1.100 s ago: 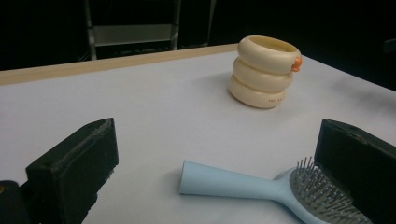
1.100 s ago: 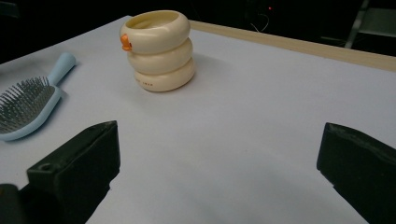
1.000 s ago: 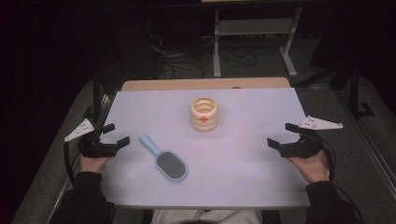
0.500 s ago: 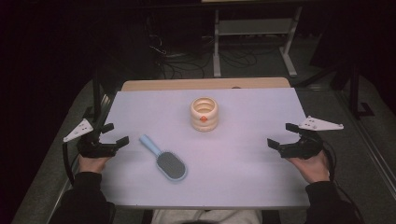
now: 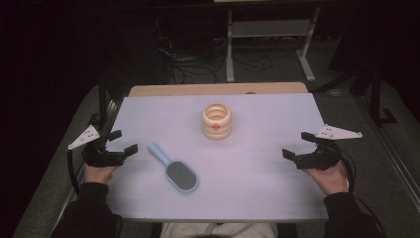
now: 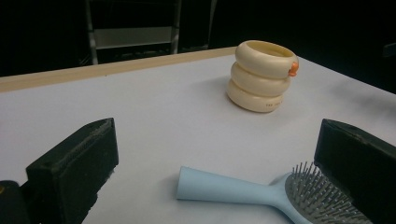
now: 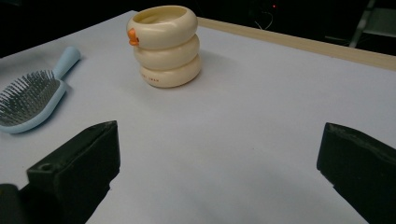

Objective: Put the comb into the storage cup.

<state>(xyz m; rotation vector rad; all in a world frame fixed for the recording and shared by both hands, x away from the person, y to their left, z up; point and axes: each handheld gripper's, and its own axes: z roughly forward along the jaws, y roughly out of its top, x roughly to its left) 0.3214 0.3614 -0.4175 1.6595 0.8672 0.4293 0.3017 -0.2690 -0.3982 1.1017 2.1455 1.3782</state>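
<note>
- We see the blue hairbrush (image 5: 174,168) lying just ahead of the left gripper (image 5: 120,142), its handle across that gripper's line toward the cream ringed holder (image 5: 216,121).
- From the right gripper (image 5: 297,146), bare table (image 5: 277,193) runs unbroken to the holder.
- The holder stands alone mid-table, with free surface on every side.
- Both grippers' jaws stand wide apart, nothing between them.

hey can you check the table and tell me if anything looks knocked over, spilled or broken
Nothing stands out. The cream ringed cup stands upright near the middle of the table, and the blue hairbrush lies flat, bristles up, apart from it. No spill or damage shows. The left gripper and right gripper are open and hold nothing.
</note>
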